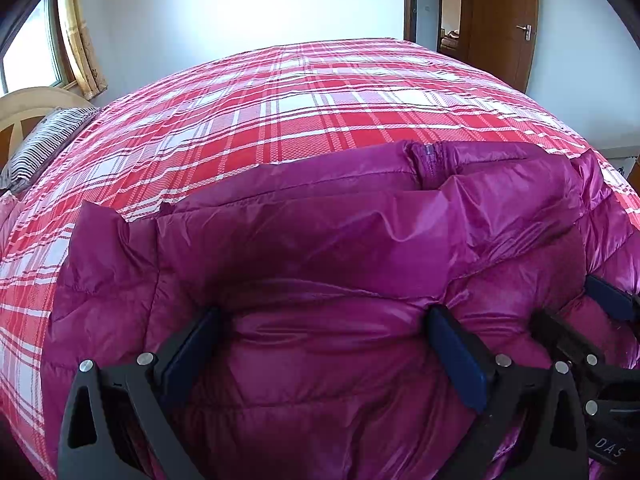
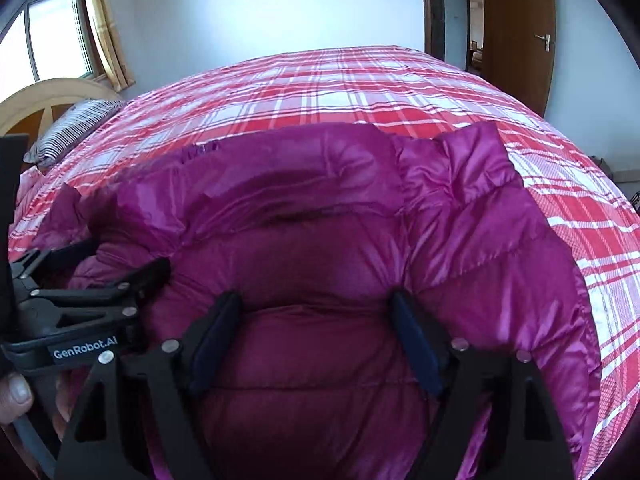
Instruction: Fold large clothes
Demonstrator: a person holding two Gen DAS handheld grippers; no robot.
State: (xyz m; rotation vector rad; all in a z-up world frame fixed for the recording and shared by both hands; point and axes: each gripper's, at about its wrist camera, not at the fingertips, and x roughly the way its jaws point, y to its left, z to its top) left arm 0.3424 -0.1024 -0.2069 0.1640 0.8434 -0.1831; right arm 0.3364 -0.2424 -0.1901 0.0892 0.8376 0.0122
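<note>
A magenta puffer jacket [image 1: 320, 240] lies folded on the plaid bed, its zipper end [image 1: 428, 160] at the far edge. My left gripper [image 1: 324, 316] stands wide open, with its fingers pressed onto the jacket's near part. The jacket also fills the right wrist view [image 2: 320, 220], a sleeve [image 2: 480, 200] lying at its right side. My right gripper [image 2: 316, 304] is also wide open, its fingers resting on the jacket. The two grippers sit side by side: the right gripper shows at the left view's right edge [image 1: 592, 312], and the left gripper shows at the right view's left edge [image 2: 100, 276].
The bed has a red and white plaid cover [image 1: 320, 92]. A striped pillow [image 1: 48, 140] and a wooden headboard [image 1: 28, 108] are at the far left under a window. A brown door [image 1: 504, 20] stands open at the far right.
</note>
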